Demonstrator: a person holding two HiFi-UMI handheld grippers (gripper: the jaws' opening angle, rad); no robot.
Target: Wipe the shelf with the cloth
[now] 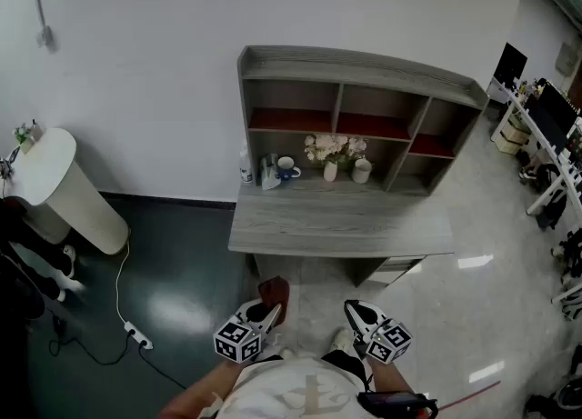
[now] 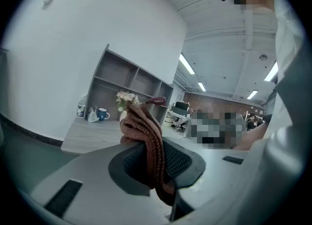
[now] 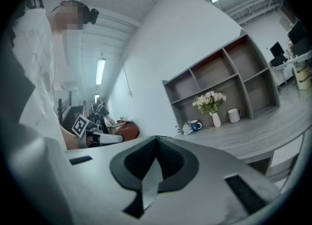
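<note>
The grey shelf unit (image 1: 364, 104) stands on a grey desk (image 1: 336, 226) against the white wall, ahead of me. It also shows in the left gripper view as the shelf unit (image 2: 127, 78) and in the right gripper view as the shelf unit (image 3: 219, 75). My left gripper (image 1: 265, 314) is held low near my body, short of the desk's front edge, shut on a brown knitted cloth (image 1: 275, 292). The cloth (image 2: 145, 133) bunches up out of the left gripper (image 2: 152, 147). My right gripper (image 1: 356, 314) is beside it, and this right gripper (image 3: 157, 140) is shut with nothing in it.
On the desk under the shelves stand a vase of flowers (image 1: 332, 155), a blue mug (image 1: 287, 169), a white mug (image 1: 362, 171) and a bottle (image 1: 245, 168). A white round table (image 1: 64, 192) and a power strip (image 1: 137, 336) are at the left. Office desks (image 1: 546, 126) are at the right.
</note>
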